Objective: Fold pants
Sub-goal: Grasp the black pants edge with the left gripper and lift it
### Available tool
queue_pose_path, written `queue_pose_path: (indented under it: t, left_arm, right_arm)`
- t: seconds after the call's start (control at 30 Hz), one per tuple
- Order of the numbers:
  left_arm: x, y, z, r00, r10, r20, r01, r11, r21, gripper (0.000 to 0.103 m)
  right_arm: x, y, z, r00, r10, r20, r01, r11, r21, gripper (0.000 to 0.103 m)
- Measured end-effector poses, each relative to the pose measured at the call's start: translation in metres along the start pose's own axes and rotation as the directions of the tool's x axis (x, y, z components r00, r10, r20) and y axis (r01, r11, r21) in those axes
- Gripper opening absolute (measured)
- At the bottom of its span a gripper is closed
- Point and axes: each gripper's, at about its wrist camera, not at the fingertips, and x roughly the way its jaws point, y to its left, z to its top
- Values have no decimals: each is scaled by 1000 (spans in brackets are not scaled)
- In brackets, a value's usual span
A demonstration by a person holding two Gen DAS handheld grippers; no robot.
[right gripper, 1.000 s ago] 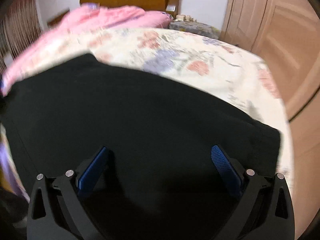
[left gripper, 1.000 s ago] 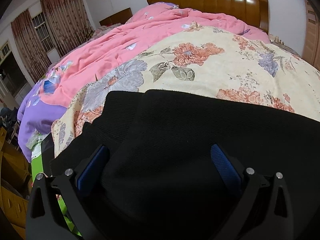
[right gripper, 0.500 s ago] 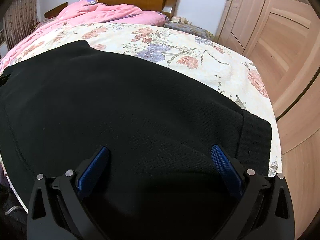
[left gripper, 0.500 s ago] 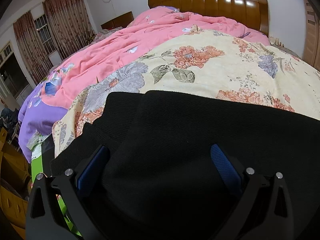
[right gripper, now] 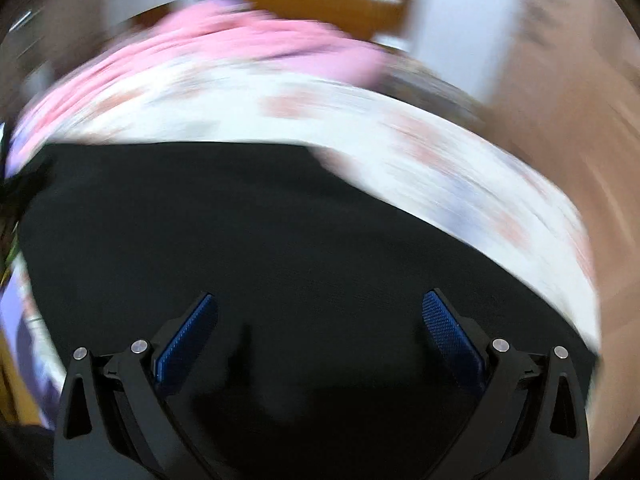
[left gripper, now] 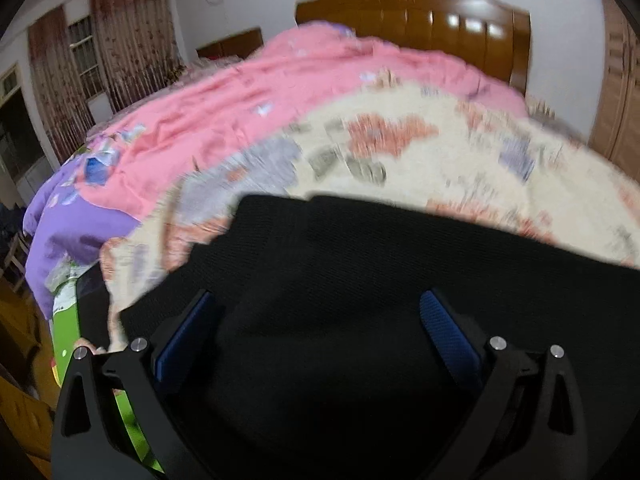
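Black pants lie flat across the near part of the bed, on the floral cover; they also fill the lower half of the right wrist view. My left gripper is open and empty, its blue pads spread wide just above the left part of the pants. My right gripper is open and empty too, over the right part of the pants. Both views are motion-blurred, the right one heavily.
The cream floral bed cover extends beyond the pants. A pink quilt lies bunched at the far left, before a wooden headboard. Wooden wardrobe doors stand to the right. The bed's left edge drops to a green strip.
Both grippers are moving; the views have turned blurred. The right view has swung left, so the pants' cuffed right end has left the frame. Both jaws stay open.
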Motion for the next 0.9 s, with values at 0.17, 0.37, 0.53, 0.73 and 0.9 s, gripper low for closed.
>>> queue_pose_path:
  t: [0.17, 0.37, 0.53, 0.73, 0.9]
  left_arm:
    - [-43, 53, -14, 999, 36, 26, -34, 996, -82, 101]
    - [-73, 130, -54, 995, 88, -39, -94, 980, -173, 101]
    - [-63, 172, -72, 973, -226, -41, 190, 892, -410, 101]
    - [-21, 161, -47, 920, -392, -4, 338, 799, -497, 93]
    - [12, 147, -34, 877, -480, -24, 392, 744, -541, 86]
  right_arm:
    - [38, 130, 69, 972, 233, 17, -220, 938, -266, 98]
    - [66, 223, 108, 925, 379, -9, -357, 863, -358, 98]
    - [87, 222, 107, 927, 374, -37, -366, 875, -316, 98]
    - [91, 219, 107, 944, 329, -35, -324, 899, -294, 99]
    - [96, 222, 108, 941, 335, -42, -333, 899, -285, 99]
